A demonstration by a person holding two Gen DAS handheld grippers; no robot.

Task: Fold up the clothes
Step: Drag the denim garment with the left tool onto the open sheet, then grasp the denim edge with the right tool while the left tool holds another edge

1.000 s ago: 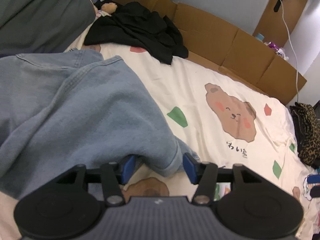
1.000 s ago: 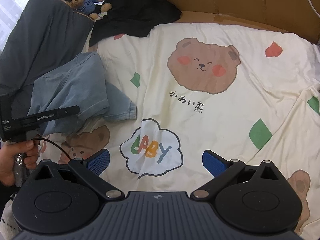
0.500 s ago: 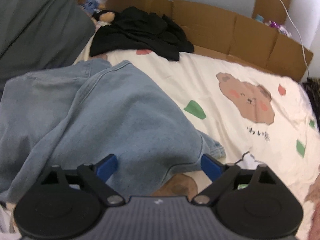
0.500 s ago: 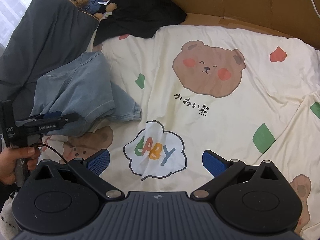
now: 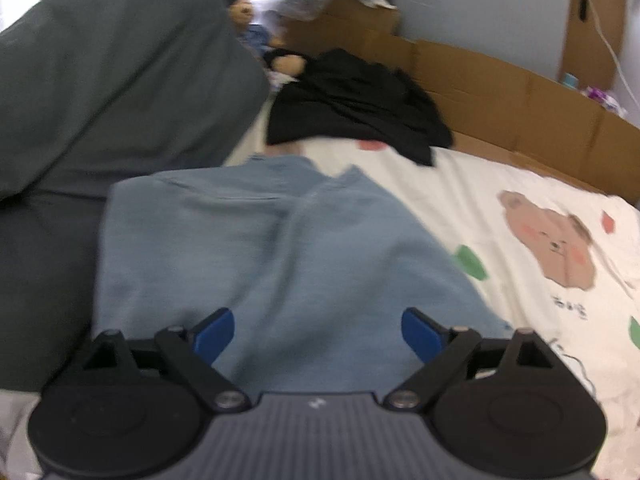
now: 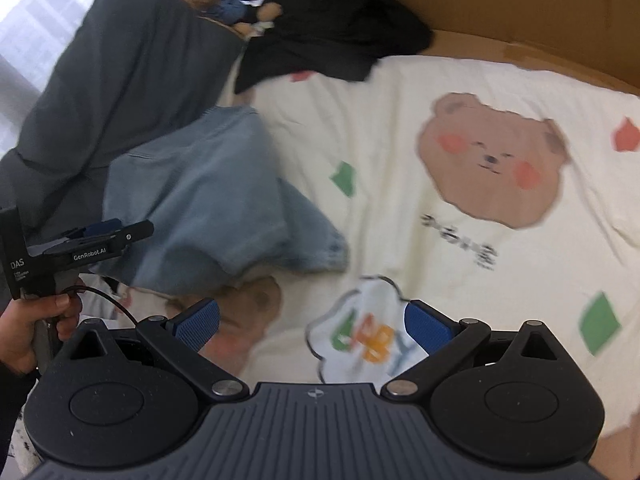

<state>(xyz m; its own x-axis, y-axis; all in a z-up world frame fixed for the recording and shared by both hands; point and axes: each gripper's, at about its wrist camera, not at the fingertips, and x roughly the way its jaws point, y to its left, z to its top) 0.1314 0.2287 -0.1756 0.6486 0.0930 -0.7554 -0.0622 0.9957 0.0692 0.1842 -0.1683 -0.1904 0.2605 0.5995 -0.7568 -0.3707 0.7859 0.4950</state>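
Jaws of the left gripper (image 5: 318, 330) stand spread, having just been opening, over the blue shirt (image 5: 280, 248), pinching nothing. The right gripper (image 6: 312, 326) is spread too. The shirt lies crumpled at the bed sheet's (image 6: 400, 152) left edge.

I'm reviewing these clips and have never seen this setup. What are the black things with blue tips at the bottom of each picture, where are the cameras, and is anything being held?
No robot here: a person carries a handheld two-finger gripper in each hand, and each gripper has a wide-angle camera looking forward along its blue-padded fingers. One picture looks out over the left gripper, the other over the right gripper. The right view also catches the left gripper from the side, with the person's hand on its handle.

Everything lies on a bed with a bear-print sheet: a crumpled blue denim shirt, a black garment farther back, a grey pillow and a small teddy bear. Cardboard lines the far edge.

Nothing is held. Both grippers stand open; the left one's jaws have just been opening over the shirt, gripping none of it.
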